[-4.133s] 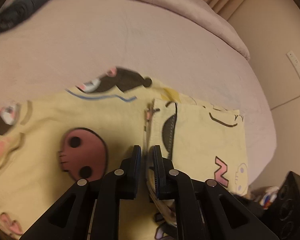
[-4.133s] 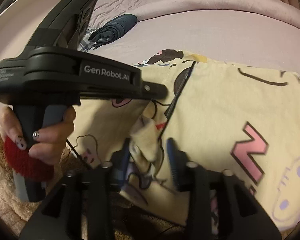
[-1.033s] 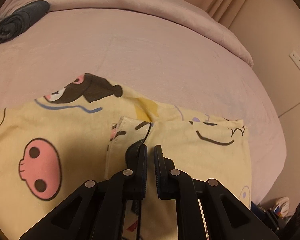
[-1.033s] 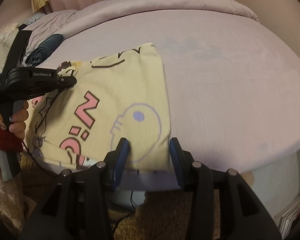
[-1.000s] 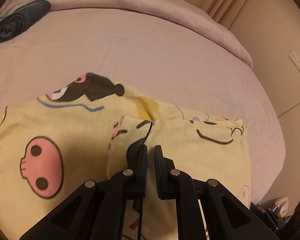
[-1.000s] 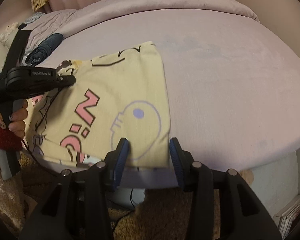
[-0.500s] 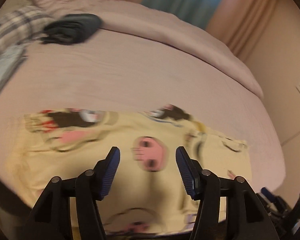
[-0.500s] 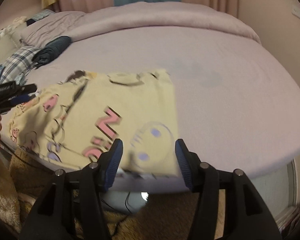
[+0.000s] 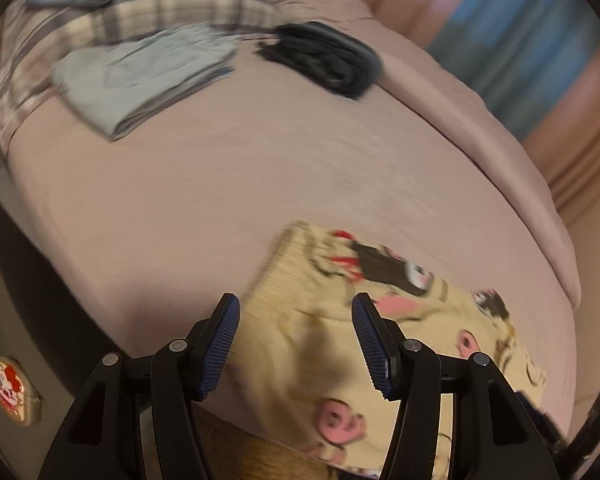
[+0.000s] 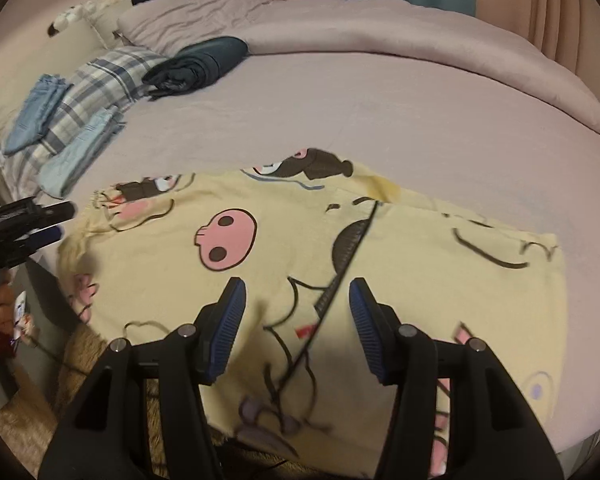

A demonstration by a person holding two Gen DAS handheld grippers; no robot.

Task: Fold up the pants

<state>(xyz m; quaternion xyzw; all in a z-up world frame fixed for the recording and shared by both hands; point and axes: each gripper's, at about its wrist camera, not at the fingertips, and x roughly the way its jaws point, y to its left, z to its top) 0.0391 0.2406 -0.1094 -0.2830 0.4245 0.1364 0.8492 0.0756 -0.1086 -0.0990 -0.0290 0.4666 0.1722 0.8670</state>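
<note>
Yellow cartoon-print pants (image 10: 260,260) lie flat on the lilac bed (image 10: 380,100), near its front edge. Their right part is folded over, and a dark seam (image 10: 348,260) marks that layer's edge. My right gripper (image 10: 296,300) hovers open above the middle of the pants, just left of the seam, holding nothing. My left gripper (image 9: 296,320) is open and empty above the gathered left end of the pants (image 9: 400,320). In the right wrist view the left gripper (image 10: 20,220) shows at the far left, with a hand (image 10: 0,312) on its handle.
A dark rolled garment (image 10: 200,62) lies at the back left of the bed. Folded light-blue clothes (image 10: 80,152) and a plaid pillow (image 10: 100,76) sit at the left end. A bunched duvet (image 10: 420,36) lines the far side. A fluffy rug (image 10: 20,412) lies below the front edge.
Both grippers have opened and let go of the folded pants. The left has swung to the pants' left end; the right has moved from the right end to the middle.
</note>
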